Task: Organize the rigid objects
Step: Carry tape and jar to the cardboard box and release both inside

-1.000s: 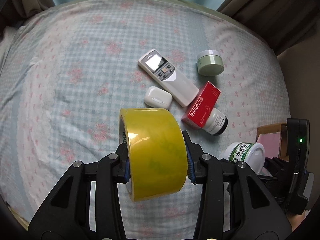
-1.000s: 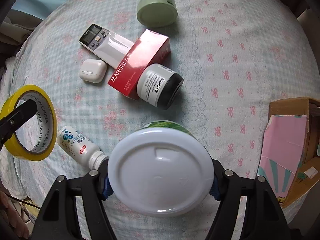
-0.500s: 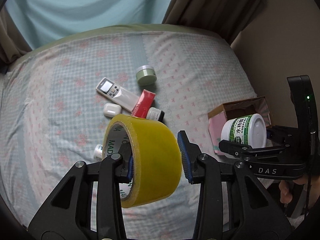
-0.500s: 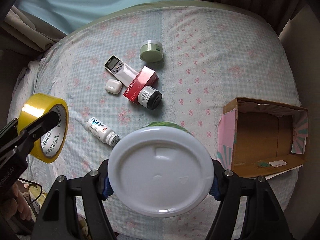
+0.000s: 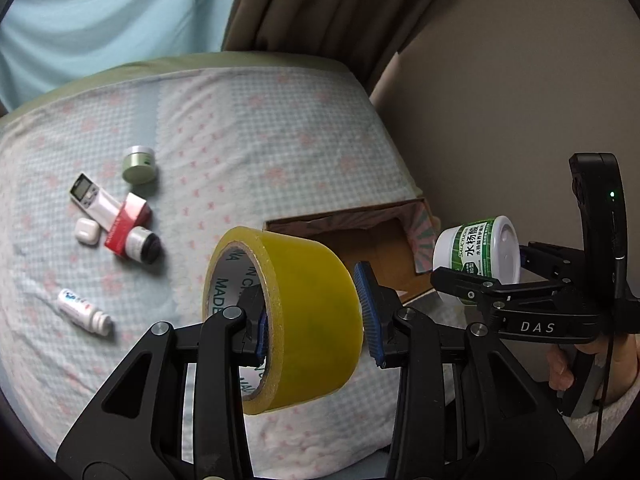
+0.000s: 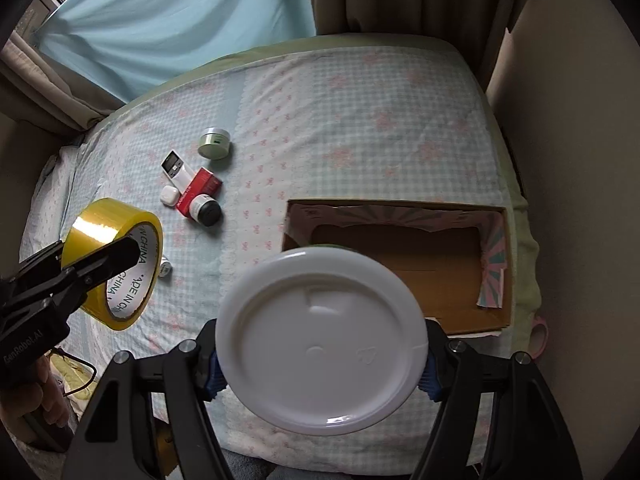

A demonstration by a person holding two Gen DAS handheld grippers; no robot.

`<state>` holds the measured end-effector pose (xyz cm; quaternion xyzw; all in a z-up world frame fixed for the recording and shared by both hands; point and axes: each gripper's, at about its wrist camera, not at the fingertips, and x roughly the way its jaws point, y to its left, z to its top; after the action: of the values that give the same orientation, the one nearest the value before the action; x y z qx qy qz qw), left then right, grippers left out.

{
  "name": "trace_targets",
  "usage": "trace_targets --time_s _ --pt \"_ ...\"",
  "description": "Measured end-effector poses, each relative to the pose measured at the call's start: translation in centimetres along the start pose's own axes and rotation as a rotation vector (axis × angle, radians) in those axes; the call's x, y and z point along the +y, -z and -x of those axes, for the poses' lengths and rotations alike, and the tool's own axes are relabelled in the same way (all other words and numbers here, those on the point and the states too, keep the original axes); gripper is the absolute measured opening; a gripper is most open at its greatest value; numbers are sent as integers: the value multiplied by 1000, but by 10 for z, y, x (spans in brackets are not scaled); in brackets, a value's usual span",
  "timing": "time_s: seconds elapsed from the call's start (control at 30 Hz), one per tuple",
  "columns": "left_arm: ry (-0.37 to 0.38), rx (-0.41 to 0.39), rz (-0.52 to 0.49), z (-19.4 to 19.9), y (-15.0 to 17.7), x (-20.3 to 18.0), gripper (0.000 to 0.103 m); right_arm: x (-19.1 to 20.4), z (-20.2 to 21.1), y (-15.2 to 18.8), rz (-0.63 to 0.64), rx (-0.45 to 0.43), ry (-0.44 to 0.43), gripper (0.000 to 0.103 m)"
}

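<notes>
I hold a yellow tape roll [image 5: 304, 312] on edge, one finger through its core, and a white-lidded green-labelled jar [image 5: 476, 258] above the open cardboard box [image 6: 400, 264]. On the bedspread lie a green jar [image 5: 139, 164], remote [image 5: 94, 200], red box [image 5: 128, 220], earbud case [image 5: 87, 231], black-capped jar [image 5: 143, 242] and small white bottle [image 5: 82, 311].

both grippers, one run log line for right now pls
left gripper: shut on yellow tape roll | right gripper: shut on white-lidded jar | cardboard box: open, empty | both held above bed

The room is dim, lit softly by daylight through the pale blue curtain [image 6: 180, 32] at the far side. Shadows on the bed [image 6: 360, 120] are weak. A bright glare sits on the yellow tape roll [image 6: 108, 236]. Both views bend strongly at the edges, with dark corners. Small far things are slightly blurred.
</notes>
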<state>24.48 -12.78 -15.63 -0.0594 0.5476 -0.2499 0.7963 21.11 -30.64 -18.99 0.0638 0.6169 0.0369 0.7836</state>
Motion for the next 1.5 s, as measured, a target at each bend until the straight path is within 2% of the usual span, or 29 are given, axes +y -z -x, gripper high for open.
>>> trace_targets --time_s 0.2,0.4,0.6,0.77,0.93,1.07,1.1,1.13,1.17,1.2,1.27,1.3,1.5 --pt "36 63 -20 -61 -1 -61 33 -83 -6 8 -32 29 28 67" --pt "26 135 -14 -129 -3 -80 33 -128 -45 8 0 62 16 67" --pt "-38 205 -6 -193 -5 -70 33 -135 -105 7 170 65 20 67" --pt "-103 242 -32 -226 -3 -58 33 -132 -153 15 235 78 -13 66" --pt "-153 275 -81 -244 1 -53 33 -124 -170 20 288 56 -38 66" --pt "-180 286 -120 -255 0 -56 33 -120 -175 18 348 38 -7 67" --pt "-205 282 -126 -257 -1 -57 36 -121 -177 17 352 42 -5 69" --pt "-236 285 -136 -260 -1 -58 37 -122 -177 16 352 36 0 76" --pt "-254 283 -148 -260 -2 -59 53 -125 -175 14 350 14 0 102" --pt "-258 276 -159 -260 -2 -60 96 -127 -171 13 353 -18 -17 103" --pt "-235 257 -171 -256 -2 -60 103 -130 -157 12 349 -108 -49 103" --pt "-227 255 -170 -253 -1 -59 103 -132 -152 12 348 -120 -47 103" --pt "-213 263 -113 -232 7 -48 103 -138 -148 17 306 -13 -33 103"
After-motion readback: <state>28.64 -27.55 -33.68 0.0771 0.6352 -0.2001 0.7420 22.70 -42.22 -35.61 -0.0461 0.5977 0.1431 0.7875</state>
